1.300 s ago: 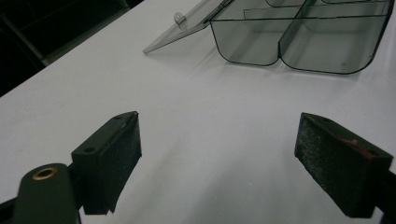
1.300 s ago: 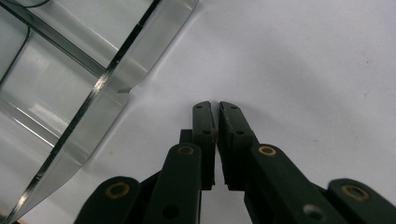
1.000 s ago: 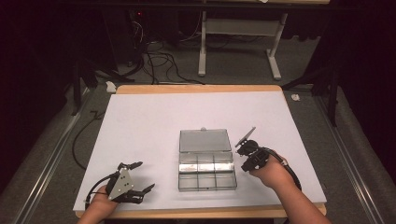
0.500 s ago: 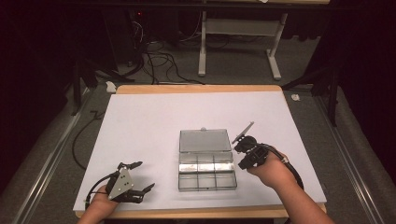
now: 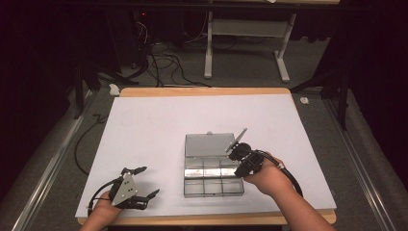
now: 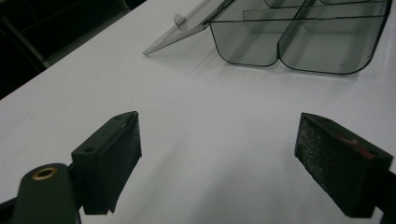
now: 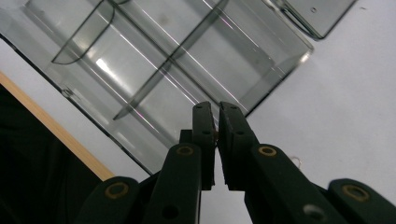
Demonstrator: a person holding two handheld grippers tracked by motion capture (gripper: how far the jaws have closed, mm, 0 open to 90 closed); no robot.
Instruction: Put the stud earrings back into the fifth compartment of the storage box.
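My left gripper [image 5: 144,181] sits near the worktop's front-left corner, its rough-padded jaws spread wide. Right gripper [image 7: 216,122], jaws nearly together and empty, hovers over the clear smoky plastic compartment box [image 5: 213,173] near the front edge, lid [image 5: 208,145] flipped back.

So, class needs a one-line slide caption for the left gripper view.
Left gripper, jaws wide open, hovers over the white table facing an open clear compartment box.

The right hand-held gripper [image 7: 215,116] has its jaws nearly together on something too small and hidden to identify. In the left gripper view the clear box [image 6: 299,37] runs off the frame at 12 and 2 o'clock. The person's forearms are cropped at 6 o'clock.
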